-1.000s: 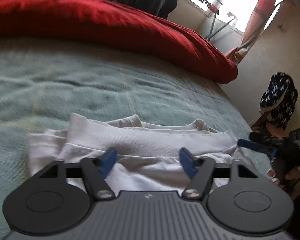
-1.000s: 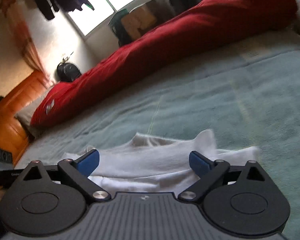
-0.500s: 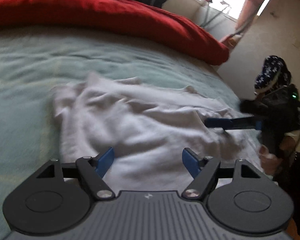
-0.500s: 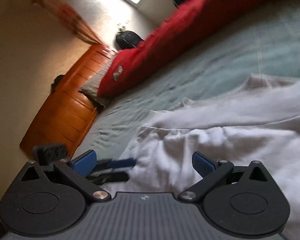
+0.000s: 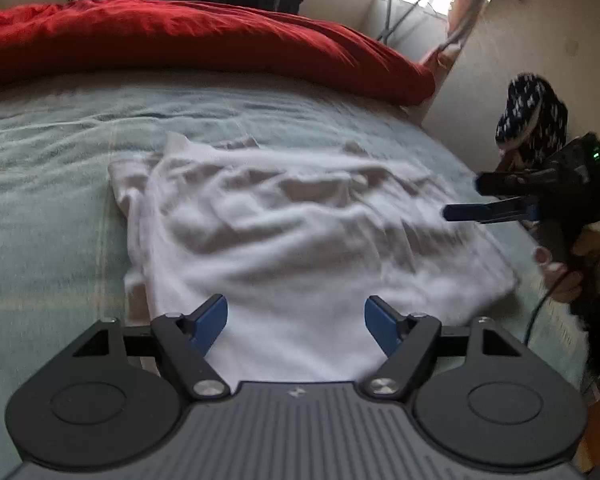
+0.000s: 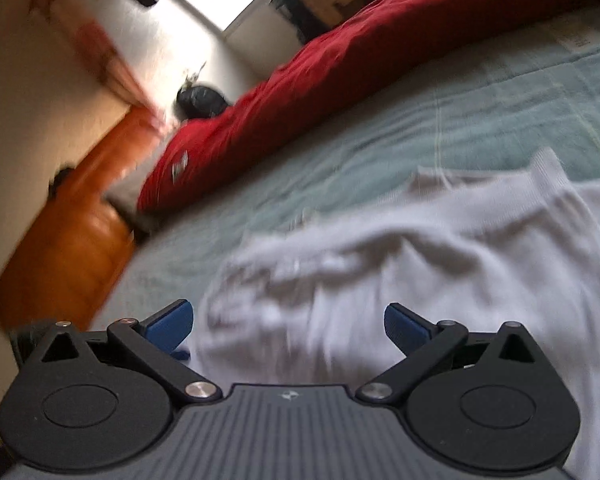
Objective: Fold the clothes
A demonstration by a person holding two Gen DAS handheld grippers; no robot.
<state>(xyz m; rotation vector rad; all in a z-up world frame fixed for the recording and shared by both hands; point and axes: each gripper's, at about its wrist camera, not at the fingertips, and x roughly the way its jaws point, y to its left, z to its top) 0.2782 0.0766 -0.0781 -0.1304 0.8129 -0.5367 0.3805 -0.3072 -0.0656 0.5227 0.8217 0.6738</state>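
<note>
Claws first: left claw [image 5: 296,322] is spread wide with nothing between the blue pads, hovering over the near edge of the white shirt [image 5: 300,232]. Right claw [image 6: 288,326] is likewise released and empty, at the shirt's right side; in the left view its blue fingers [image 5: 488,213] reach in from the right, hand [image 5: 560,272] behind. Shirt lies spread but rumpled on the green blanket [image 5: 48,216], sleeve and collar bunched at the far end. Red duvet [image 5: 180,44] sits well beyond it. My read: both claws are clear to pick new grab points for a fold. Wrinkles may skew it.
</note>
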